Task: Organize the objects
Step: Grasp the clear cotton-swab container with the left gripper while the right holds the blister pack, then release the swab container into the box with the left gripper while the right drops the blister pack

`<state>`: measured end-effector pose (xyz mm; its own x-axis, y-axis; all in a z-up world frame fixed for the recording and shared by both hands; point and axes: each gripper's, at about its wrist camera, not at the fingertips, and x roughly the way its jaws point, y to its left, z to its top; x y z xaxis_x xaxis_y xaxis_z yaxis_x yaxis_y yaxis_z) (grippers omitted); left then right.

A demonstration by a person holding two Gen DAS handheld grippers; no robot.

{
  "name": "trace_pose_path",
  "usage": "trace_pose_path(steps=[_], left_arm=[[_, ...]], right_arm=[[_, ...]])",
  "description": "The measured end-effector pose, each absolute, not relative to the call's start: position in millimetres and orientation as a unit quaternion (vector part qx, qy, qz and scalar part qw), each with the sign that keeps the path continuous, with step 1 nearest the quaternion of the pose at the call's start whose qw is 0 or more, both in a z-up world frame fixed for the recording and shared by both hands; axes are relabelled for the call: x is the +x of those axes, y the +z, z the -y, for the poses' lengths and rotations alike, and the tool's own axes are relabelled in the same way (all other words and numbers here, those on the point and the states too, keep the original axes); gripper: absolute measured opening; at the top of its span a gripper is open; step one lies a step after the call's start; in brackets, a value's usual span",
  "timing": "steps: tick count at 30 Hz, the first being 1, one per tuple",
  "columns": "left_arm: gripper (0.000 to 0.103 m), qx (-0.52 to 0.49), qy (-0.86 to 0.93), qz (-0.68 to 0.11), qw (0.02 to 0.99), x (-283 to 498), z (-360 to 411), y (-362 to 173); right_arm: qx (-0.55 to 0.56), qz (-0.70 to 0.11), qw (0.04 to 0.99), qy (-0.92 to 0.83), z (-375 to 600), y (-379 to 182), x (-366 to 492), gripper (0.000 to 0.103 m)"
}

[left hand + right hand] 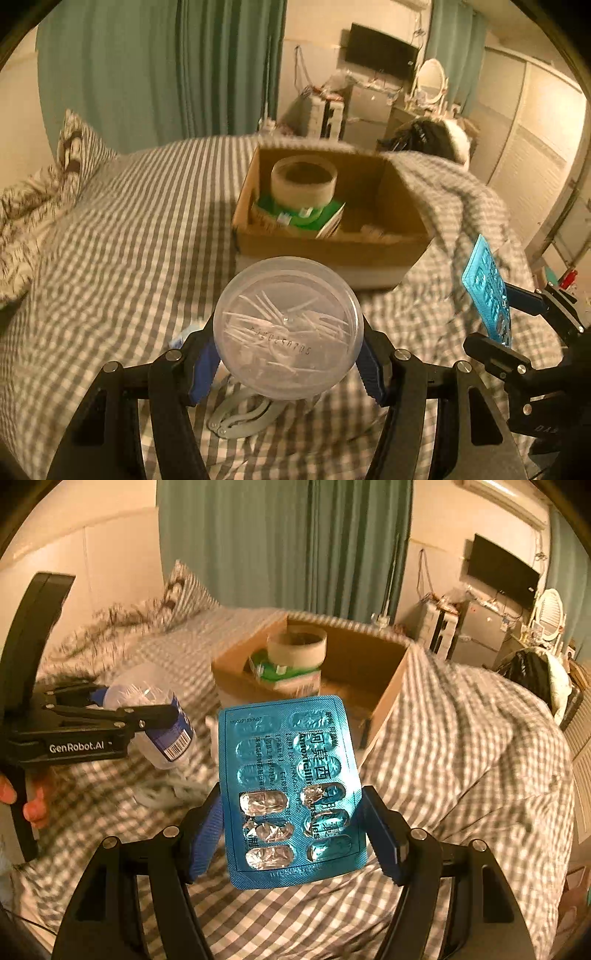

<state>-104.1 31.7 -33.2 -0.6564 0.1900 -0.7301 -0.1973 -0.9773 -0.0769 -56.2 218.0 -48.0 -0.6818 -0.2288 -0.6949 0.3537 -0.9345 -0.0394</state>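
Observation:
My left gripper is shut on a clear round cotton swab container, held above the checked bed in front of the open cardboard box. The container with its blue label also shows in the right wrist view. My right gripper is shut on a blue blister pack of pills, held upright above the bed. The pack also shows at the right in the left wrist view. The box holds a tape roll on a green and white packet.
A metal folding tool lies on the bed under my left gripper. A crumpled white item lies on the bed. Pillows lie at the far left. A checked blanket is bunched up right of the box.

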Motion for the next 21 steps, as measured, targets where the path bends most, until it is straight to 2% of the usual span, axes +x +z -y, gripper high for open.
trace_pose_path(steps=[6, 10, 16, 21], left_arm=[[0.065, -0.362, 0.925, -0.021, 0.113, -129.8, -46.0, 22.8], [0.065, -0.354, 0.928, -0.025, 0.117, -160.6, -55.7, 37.7], [0.065, -0.374, 0.917, -0.003, 0.140, -215.4, -76.5, 23.1], [0.065, -0.397, 0.903, 0.001, 0.163, -252.1, -91.6, -7.8]], right_arm=[[0.329, -0.066, 0.155, -0.929, -230.5, 6.9, -74.8, 0.070], [0.320, -0.030, 0.158, -0.934, -238.5, 29.3, -111.2, 0.070], [0.349, 0.026, 0.157, -0.924, -253.6, 29.7, -189.8, 0.070], [0.378, 0.057, 0.145, -0.913, -262.6, 5.7, -246.0, 0.070]])
